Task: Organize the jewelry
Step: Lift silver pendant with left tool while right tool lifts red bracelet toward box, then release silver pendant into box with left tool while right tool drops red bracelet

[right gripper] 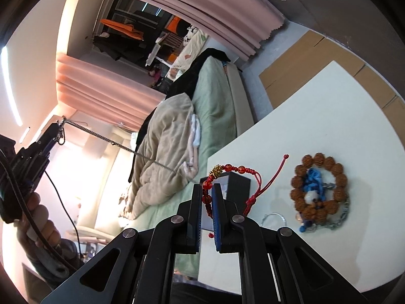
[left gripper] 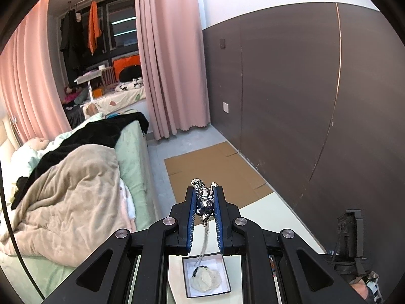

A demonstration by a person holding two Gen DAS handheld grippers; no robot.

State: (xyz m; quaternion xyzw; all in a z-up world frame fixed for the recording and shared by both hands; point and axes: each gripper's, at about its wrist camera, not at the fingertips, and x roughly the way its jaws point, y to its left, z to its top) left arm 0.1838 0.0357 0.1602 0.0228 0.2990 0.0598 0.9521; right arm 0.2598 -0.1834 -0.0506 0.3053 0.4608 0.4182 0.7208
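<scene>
Jewelry here handles light and limp: left tool (left gripper: 205,197) pinches the silver chain (left gripper: 202,204), right tool (right gripper: 207,197) clamps the red cord bracelet (right gripper: 227,177), best gripped at beads.

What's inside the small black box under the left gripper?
The black box has a white lining holding a translucent pale bracelet and some dark beads. The silver chain hangs toward it from the left gripper; anything beneath the bracelet is hidden.

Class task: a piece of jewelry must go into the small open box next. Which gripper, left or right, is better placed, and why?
Left, probably. The left gripper holds the silver chain, which hangs right above the box. The right gripper holds the red bracelet farther off.
</scene>
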